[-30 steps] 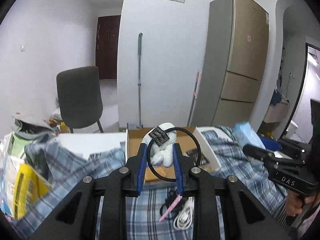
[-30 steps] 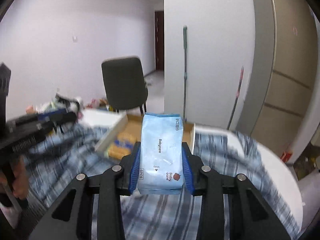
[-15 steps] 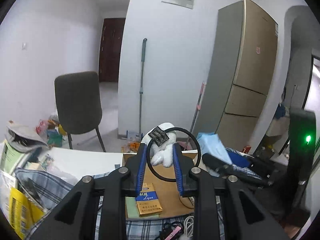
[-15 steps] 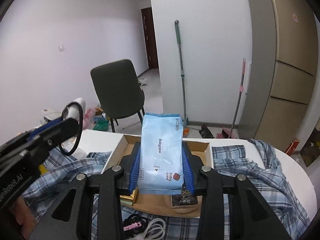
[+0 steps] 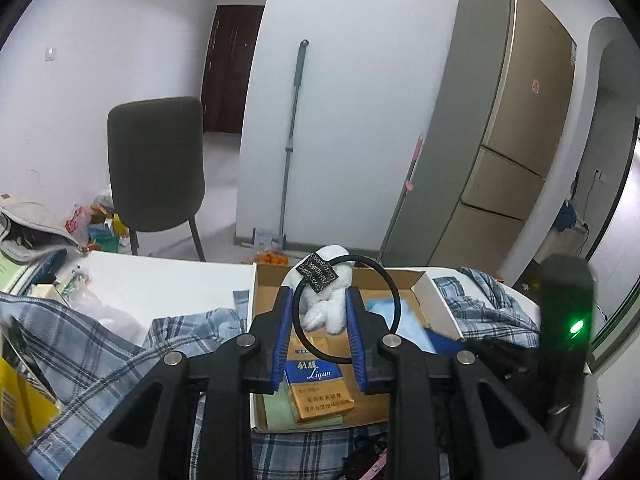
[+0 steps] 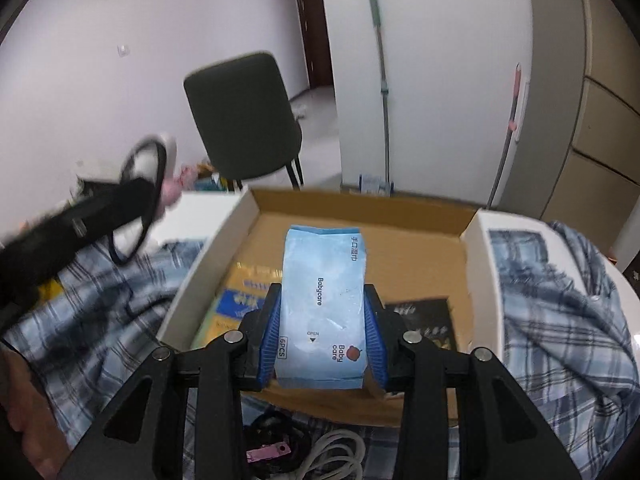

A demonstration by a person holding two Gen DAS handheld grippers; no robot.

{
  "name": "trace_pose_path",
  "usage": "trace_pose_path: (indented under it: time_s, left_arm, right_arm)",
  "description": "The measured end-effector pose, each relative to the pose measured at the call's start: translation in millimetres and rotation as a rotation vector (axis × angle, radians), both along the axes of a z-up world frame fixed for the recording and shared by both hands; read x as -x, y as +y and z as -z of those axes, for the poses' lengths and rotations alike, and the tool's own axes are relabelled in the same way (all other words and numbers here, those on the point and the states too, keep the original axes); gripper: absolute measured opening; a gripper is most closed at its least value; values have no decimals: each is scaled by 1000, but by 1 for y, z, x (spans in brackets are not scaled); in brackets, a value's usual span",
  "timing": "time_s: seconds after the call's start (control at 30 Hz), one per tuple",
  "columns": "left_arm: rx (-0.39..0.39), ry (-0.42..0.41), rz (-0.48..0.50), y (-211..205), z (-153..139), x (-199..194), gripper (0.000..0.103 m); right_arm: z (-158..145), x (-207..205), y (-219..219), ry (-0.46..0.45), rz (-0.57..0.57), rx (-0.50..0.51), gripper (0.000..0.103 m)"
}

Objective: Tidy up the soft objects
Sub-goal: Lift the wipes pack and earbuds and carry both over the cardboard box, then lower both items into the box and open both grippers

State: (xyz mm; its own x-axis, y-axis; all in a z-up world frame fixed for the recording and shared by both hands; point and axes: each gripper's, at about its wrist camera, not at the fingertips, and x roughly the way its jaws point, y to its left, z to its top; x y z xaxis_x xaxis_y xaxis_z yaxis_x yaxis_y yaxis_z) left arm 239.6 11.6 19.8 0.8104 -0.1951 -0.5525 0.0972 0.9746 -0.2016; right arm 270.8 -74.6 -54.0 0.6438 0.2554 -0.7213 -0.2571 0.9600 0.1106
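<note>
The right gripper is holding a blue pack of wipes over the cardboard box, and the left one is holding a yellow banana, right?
Not quite. The left gripper holds a white fluffy toy with a black ring, not a banana; the left wrist view shows it. The right gripper does hold the blue wipes pack over the cardboard box.

Left tongs [image 6: 132, 184] and the black ring [image 6: 138, 200] they carry are motion-blurred, left of the cardboard box [image 6: 360, 208]. Wipes pack [image 6: 322, 308] hides the box floor behind it. Cable [image 6: 336, 456] below the box is cut off by the frame edge.
</note>
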Motion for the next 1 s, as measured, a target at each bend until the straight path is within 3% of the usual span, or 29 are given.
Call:
trace_pose_path:
  time_s: [0.2,0.3,0.43,0.6,0.83,0.93,1.0]
  left_arm:
    - [4,24,13,-4,8,-3,26]
    - [-13,31,9,-6,11,-4,26]
    - [-12,37,8,-6,13,-5,26]
    - [-20,59,8,-7,21,-10,26]
    - [-68,170,46,-19,52,-27,27]
    - [-81,232,58,-21,66,-33,36]
    - [-85,247,58,-22,69,-34,53]
  right_arm:
    - [19,-1,8,20,-41,56,38]
    - [19,0,9,24,-49,58,53]
    - [15,2,3,15,-30,64,54]
    - [-3,3,-28,-27,57,46,54]
    - [-10,-6,-67,-42,169,15,54]
    - [-12,-6,-72,-36,170,-1,54]
    - [-11,-6,-73,-32,164,-4,54]
